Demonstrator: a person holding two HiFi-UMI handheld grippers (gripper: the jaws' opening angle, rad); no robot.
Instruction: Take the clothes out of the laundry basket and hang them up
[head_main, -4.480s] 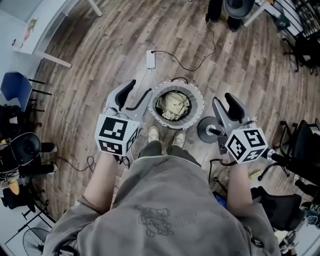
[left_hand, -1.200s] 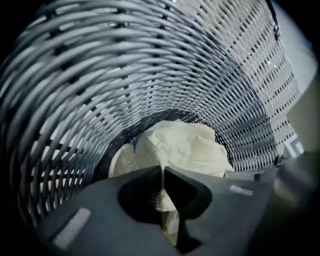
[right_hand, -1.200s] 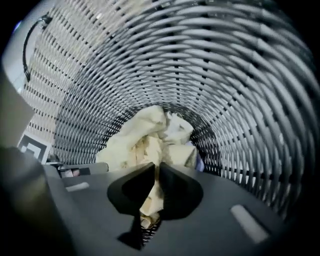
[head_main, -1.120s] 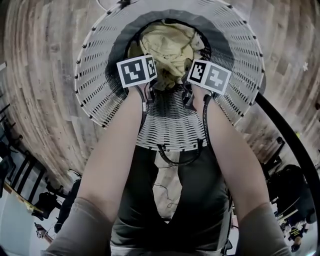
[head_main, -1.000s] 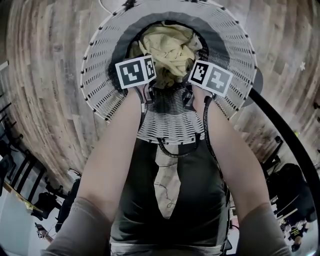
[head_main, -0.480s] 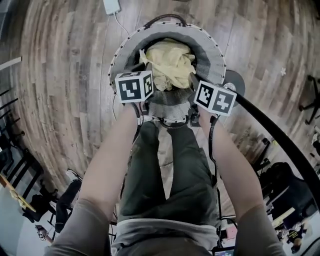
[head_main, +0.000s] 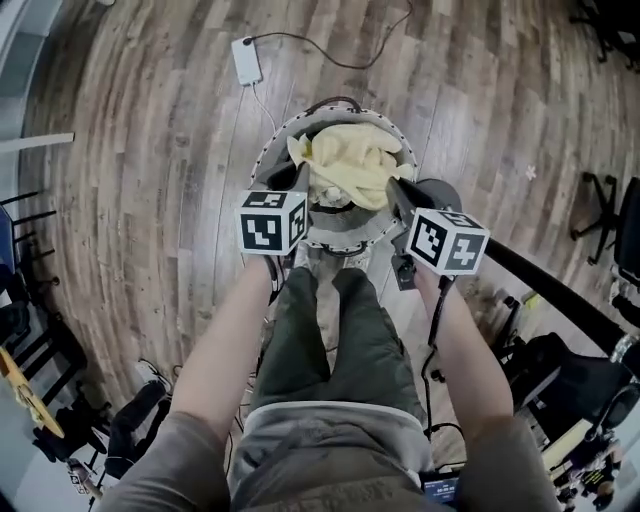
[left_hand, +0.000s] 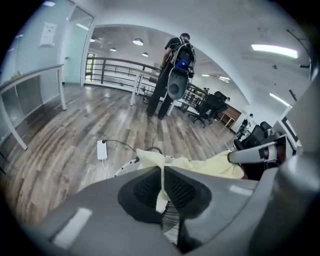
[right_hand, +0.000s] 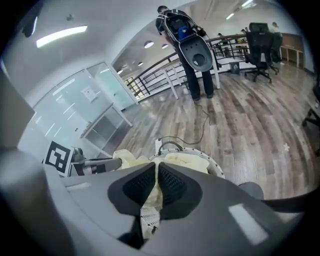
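A pale yellow garment is stretched above the round white laundry basket, which stands on the wood floor in front of the person's feet. My left gripper is shut on the garment's left edge, and the cloth shows pinched between its jaws. My right gripper is shut on the garment's right edge; yellow fabric sits in its closed jaws. The garment spans between both grippers. Most of the basket's inside is hidden under the cloth.
A white power adapter with a cable lies on the floor beyond the basket. A round dark stand base sits right of the basket, with a black pole running off right. Chairs and gear stand at the left and right edges.
Both grippers have risen from deep in the basket, lifting the yellow garment up above the rim. The head view has pulled back, so the basket looks smaller.
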